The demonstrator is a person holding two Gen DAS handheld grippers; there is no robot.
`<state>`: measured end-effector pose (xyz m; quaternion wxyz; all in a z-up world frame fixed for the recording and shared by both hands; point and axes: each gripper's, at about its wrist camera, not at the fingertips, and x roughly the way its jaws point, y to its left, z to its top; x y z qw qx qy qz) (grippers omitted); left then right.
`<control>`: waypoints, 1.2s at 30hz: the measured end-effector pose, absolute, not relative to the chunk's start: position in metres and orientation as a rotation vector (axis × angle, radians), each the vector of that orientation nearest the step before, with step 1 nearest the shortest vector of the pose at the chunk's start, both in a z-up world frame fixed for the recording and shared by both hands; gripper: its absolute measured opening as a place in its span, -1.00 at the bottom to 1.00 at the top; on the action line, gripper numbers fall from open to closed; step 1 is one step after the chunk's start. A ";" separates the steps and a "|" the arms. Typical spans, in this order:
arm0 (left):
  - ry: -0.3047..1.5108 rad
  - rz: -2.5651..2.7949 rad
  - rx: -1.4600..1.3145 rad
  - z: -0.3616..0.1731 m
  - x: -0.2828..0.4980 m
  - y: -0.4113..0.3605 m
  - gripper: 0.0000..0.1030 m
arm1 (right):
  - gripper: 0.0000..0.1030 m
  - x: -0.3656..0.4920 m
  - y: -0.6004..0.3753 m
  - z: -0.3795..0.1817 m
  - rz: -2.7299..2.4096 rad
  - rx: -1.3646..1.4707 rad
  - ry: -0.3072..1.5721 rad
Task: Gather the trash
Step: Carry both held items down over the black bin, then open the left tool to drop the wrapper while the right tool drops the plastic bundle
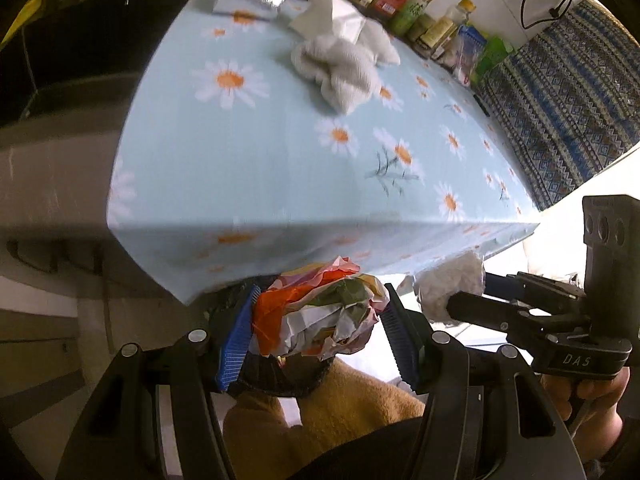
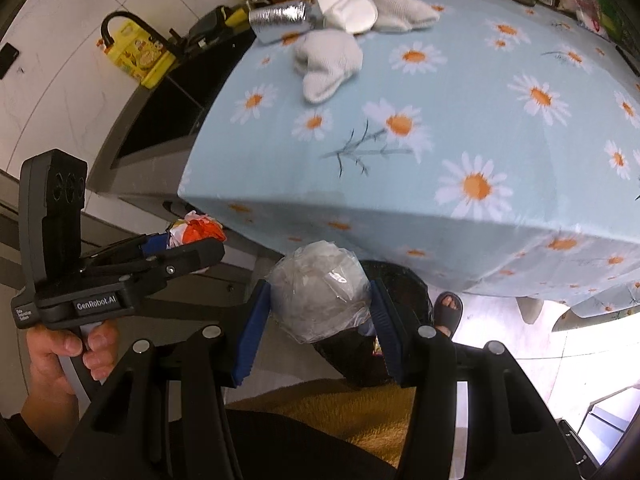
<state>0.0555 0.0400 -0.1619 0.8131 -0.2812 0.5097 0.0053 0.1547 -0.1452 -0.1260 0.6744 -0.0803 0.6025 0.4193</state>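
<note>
- My left gripper (image 1: 320, 322) is closed partway on a crumpled colourful wrapper wad (image 1: 320, 312); both blue pads press its sides.
- My right gripper (image 2: 320, 320) is likewise clamped on a ball of clear plastic film (image 2: 320, 294), jaws about as wide as the ball.
- Both loads hang off the table, just past its near edge, below the daisy tablecloth (image 2: 460, 92).
- A dark bin (image 2: 400, 280) sits on the floor under that edge, directly beneath the plastic ball; under the wrapper I see only a dark rim, so I judge it the same bin.
- Step in hand, as I read it: drop both.
- To do it well: centre each wad over the opening, keep grip firm until then, release low.
- White cloths (image 2: 328, 64) and a foil piece (image 2: 280, 16) lie toward the far edge.
</note>
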 end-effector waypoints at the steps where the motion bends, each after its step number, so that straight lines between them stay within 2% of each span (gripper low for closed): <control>1: 1.099 0.008 -0.609 -0.167 0.054 0.038 0.14 | 0.00 0.153 -0.145 -0.128 0.939 -0.183 1.361; 9: 1.179 -0.005 -0.659 -0.202 0.038 0.027 0.14 | 0.00 0.148 -0.146 -0.139 0.930 -0.197 1.402; 21: 1.248 -0.020 -0.686 -0.223 0.037 0.013 0.17 | 0.01 0.146 -0.152 -0.158 0.925 -0.170 1.466; 22: 1.253 -0.021 -0.691 -0.224 0.039 0.012 0.19 | 0.03 0.147 -0.153 -0.157 0.928 -0.155 1.469; 24: 1.262 -0.029 -0.698 -0.226 0.041 0.010 0.45 | 0.19 0.149 -0.155 -0.155 0.930 -0.127 1.465; 25: 1.267 -0.027 -0.698 -0.227 0.042 0.010 0.51 | 0.20 0.151 -0.157 -0.154 0.929 -0.121 1.465; 36: 1.282 -0.008 -0.667 -0.222 0.055 0.009 0.51 | 0.20 0.166 -0.169 -0.141 0.918 -0.093 1.431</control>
